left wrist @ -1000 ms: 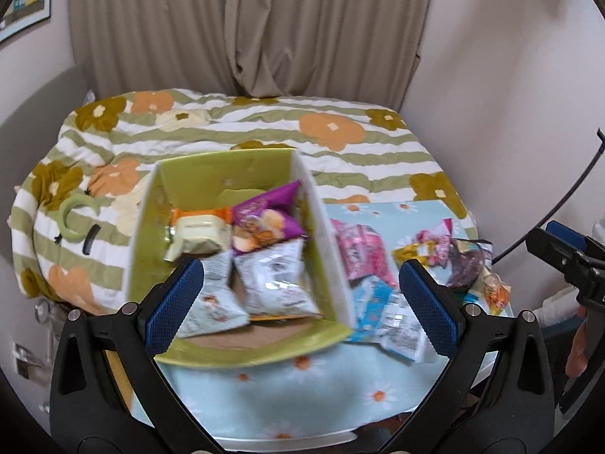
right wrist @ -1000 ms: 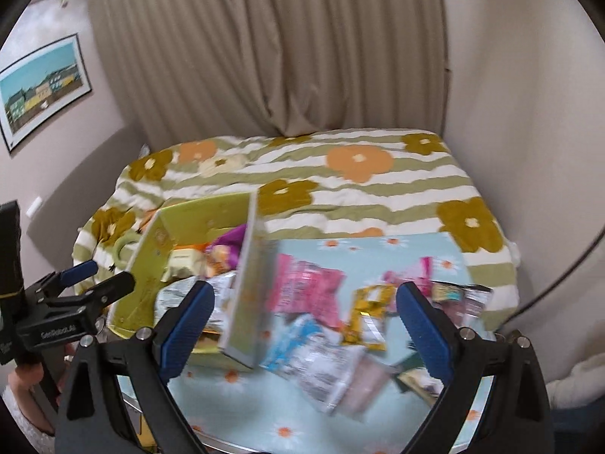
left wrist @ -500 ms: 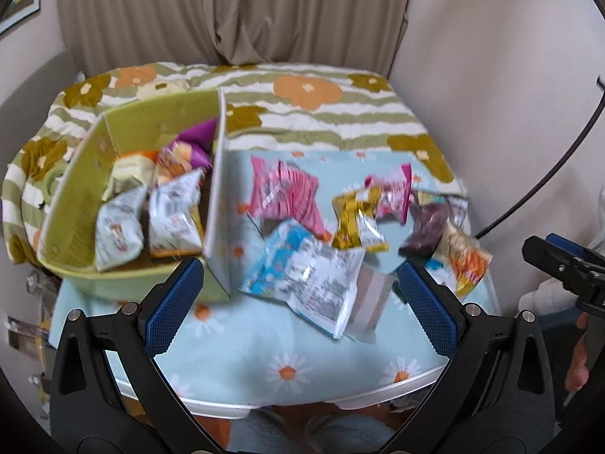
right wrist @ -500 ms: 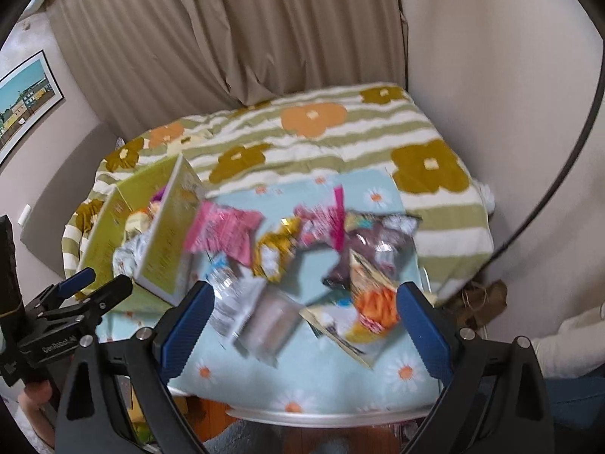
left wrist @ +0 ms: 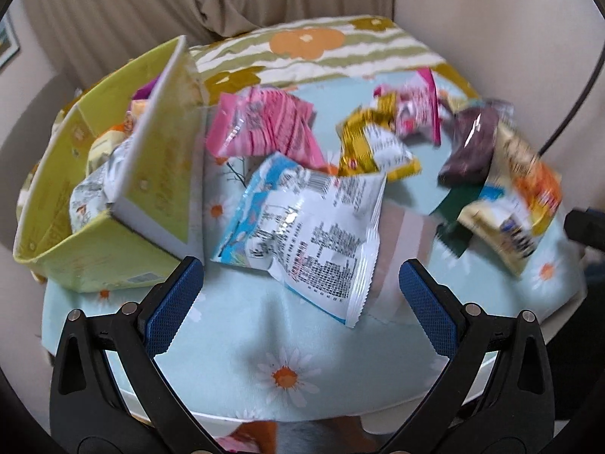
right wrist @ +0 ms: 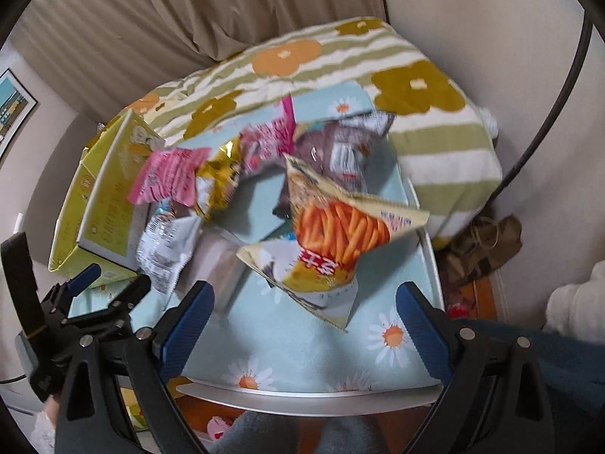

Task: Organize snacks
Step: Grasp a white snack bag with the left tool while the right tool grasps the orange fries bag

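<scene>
A yellow-green box (left wrist: 94, 234) (right wrist: 102, 212) holds several snack packs at the table's left. Loose packs lie on the light blue daisy cloth: a white and blue pack (left wrist: 310, 230), a pink pack (left wrist: 264, 128) (right wrist: 166, 178), a gold pack (left wrist: 374, 147) (right wrist: 219, 178), a dark purple pack (left wrist: 472, 147) (right wrist: 332, 151) and an orange fries pack (right wrist: 336, 234) (left wrist: 525, 204). My left gripper (left wrist: 300, 295) is open just in front of the white and blue pack. My right gripper (right wrist: 304, 317) is open just in front of the fries pack. Both are empty.
The small table (right wrist: 302, 397) stands against a bed with a green-striped flowered blanket (right wrist: 435, 143). A wall is at the right, curtains behind. A brown paper bag (right wrist: 484, 242) lies on the floor right of the table. The left gripper also shows in the right wrist view (right wrist: 102, 291).
Both grippers have swung right from the box and come down closer to the loose packs. Their jaws have stayed open. The packs have not moved.
</scene>
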Available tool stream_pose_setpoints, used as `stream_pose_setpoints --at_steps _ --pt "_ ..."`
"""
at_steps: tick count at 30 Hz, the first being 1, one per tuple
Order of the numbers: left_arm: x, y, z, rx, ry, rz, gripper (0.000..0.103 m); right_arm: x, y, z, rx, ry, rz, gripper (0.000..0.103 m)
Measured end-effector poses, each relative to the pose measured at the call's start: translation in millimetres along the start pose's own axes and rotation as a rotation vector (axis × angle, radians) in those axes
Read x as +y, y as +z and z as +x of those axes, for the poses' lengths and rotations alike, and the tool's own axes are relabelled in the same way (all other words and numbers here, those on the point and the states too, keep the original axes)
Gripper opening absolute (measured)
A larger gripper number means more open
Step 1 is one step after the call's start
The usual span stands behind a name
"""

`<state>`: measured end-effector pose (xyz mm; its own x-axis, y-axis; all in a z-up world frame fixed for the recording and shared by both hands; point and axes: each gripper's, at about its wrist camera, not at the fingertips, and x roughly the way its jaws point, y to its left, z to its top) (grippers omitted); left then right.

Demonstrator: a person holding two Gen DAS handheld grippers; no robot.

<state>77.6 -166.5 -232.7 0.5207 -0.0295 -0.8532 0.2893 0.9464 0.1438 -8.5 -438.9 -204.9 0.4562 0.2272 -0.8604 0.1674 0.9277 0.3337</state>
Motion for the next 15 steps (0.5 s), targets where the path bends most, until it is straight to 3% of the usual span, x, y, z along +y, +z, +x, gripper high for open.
stream_pose_setpoints --at_steps 5,15 --pt "-15 -2 23 0.018 0.064 0.082 0.103 -9 -2 19 0.032 0.002 0.018 0.096" --pt "-20 12 47 0.03 0.126 0.151 0.102 -16 0 41 0.068 0.031 0.084 0.096"
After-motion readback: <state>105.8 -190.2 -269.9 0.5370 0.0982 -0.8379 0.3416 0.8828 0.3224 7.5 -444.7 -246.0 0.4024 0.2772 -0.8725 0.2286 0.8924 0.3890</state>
